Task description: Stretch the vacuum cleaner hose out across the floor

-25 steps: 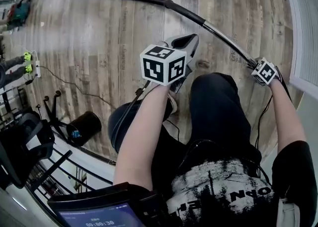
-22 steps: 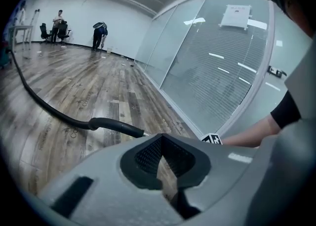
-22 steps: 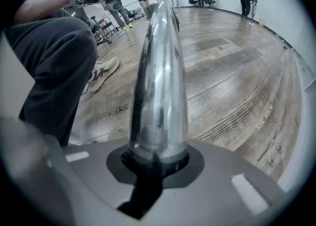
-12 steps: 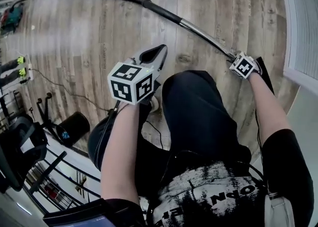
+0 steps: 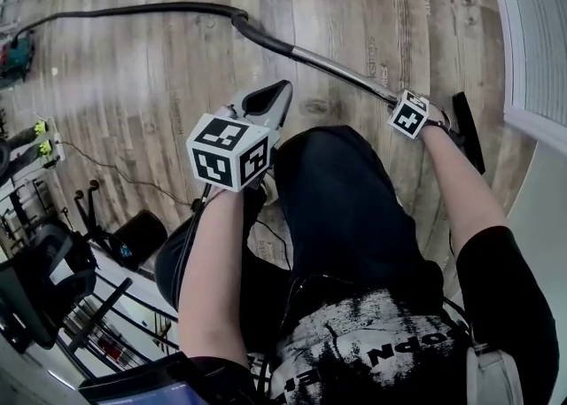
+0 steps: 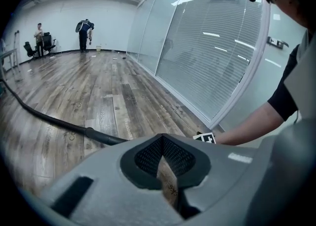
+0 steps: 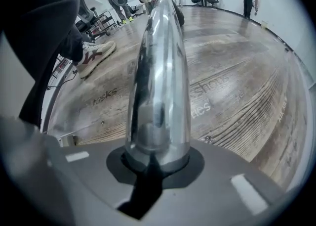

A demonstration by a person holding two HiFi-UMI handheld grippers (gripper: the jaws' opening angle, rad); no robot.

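My right claw (image 7: 157, 158), clamped on the tube (image 5: 337, 66), has sunk floorward, so the hose (image 5: 133, 11) is nearly laid out; my left claw (image 6: 163, 159) is closed together, empty.

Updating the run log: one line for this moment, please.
right tool: shut on metal wand | left tool: shut, empty | hose: curves across floor
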